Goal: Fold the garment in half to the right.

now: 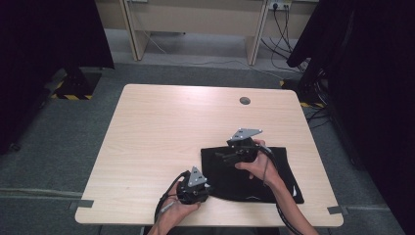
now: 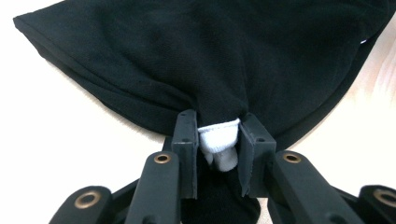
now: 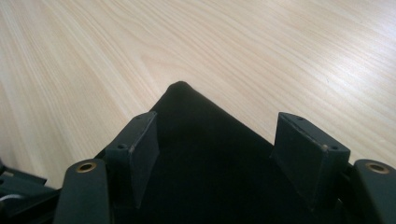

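Observation:
A black garment [image 1: 254, 178] lies flat on the front right part of the wooden table [image 1: 161, 127]. My left gripper [image 1: 208, 190] is at its near left edge. In the left gripper view the left gripper [image 2: 218, 126] is shut on a bunched fold of the black garment [image 2: 210, 56], with a white label [image 2: 218, 140] pinched between the pads. My right gripper [image 1: 219, 155] hovers over the garment's far left corner, pointing left. In the right gripper view the right gripper [image 3: 217, 135] stands open, the pointed corner of the garment [image 3: 187, 107] lying beneath and between the jaws, untouched by the pads.
A round cable hole [image 1: 244, 101] sits near the table's far edge. Grey tape strips [image 1: 80, 203] mark the table's front corners. Bare wood stretches across the left and far parts of the table. Dark curtains and a desk frame stand beyond the table.

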